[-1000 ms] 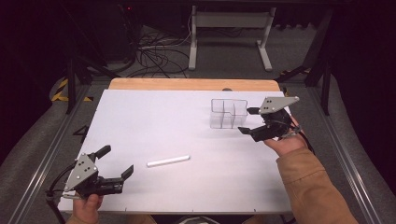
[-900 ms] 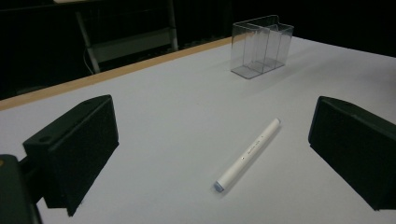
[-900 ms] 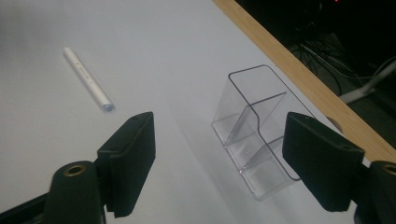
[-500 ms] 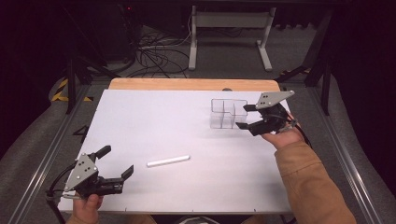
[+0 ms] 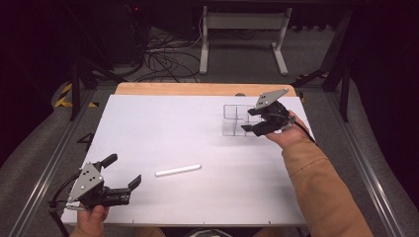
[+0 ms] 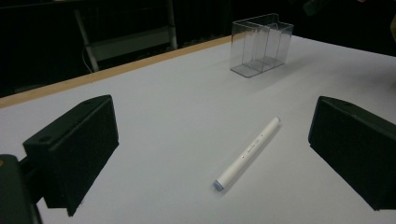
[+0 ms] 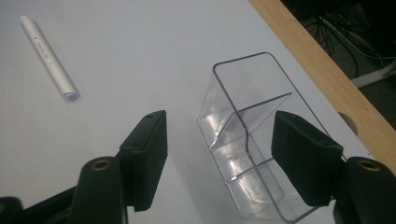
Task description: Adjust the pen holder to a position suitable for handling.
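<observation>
- Right now the right gripper (image 5: 253, 122) hangs over the clear divided holder (image 5: 236, 120) at the far right of the counter (image 5: 163, 123); fingers (image 7: 144, 154) spread wide, one on either side of the holder's near end, not touching it as far as I can tell.
- Likely lining up to grab or steady the holder, since the spread just about matches its width.
- Holder stands upright, open top, thin walls splitting it into compartments, all empty; near the wooden edge strip (image 5: 197, 89).
- Left gripper (image 5: 121, 183) sits low at the near left corner of the counter, fingers (image 6: 74, 149) wide apart, holding nothing.
- White marker (image 5: 178, 170) lies flat mid-counter, capped end toward the left gripper, well apart from the holder.
- In the left gripper view the marker (image 6: 247, 154) lies between the two fingers but farther out, so that hand looks aimed at it, ready for a pickup.
- Judgement: marker probably goes into the holder; neither thing is gripped yet.
- Risk: the light plastic holder could slide or tip if nudged.
</observation>
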Motion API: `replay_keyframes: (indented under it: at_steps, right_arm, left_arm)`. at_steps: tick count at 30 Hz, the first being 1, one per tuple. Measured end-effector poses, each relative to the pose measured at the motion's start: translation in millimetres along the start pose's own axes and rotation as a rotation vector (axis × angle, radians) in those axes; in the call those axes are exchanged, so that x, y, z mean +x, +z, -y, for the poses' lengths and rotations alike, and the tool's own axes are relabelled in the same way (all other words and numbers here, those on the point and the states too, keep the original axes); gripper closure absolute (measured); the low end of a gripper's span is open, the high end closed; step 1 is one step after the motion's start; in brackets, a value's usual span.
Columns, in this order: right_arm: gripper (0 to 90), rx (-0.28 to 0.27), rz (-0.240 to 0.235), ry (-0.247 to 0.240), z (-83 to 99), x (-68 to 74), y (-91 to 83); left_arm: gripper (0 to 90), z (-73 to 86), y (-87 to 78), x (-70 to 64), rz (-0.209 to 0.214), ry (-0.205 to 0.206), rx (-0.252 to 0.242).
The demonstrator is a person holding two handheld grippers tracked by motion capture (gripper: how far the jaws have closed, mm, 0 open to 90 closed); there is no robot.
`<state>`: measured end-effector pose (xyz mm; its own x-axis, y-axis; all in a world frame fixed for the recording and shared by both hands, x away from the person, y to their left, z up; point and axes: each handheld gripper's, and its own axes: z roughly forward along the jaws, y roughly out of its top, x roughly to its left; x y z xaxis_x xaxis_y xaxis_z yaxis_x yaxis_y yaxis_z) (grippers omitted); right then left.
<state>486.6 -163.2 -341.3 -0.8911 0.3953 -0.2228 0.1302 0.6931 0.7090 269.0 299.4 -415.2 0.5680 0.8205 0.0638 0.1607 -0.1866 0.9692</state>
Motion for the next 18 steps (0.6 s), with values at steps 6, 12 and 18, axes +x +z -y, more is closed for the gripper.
replay_keyframes:
  at_steps: [6,12,18]
  right_arm:
    - [43.3,0.007,-0.026,0.011,-0.2,-4.7,10.1]
    - [46.4,0.068,-0.027,-0.002,-2.5,-10.7,21.4]
    - [48.2,0.103,-0.028,-0.011,-1.3,-17.7,29.3]
  left_arm:
    - [2.4,-0.6,-0.8,-0.6,0.0,-0.001,-0.006]
    - [2.3,-0.3,-0.7,0.0,0.002,-0.002,-0.006]
    - [2.3,0.0,-1.3,0.6,0.003,-0.007,-0.008]
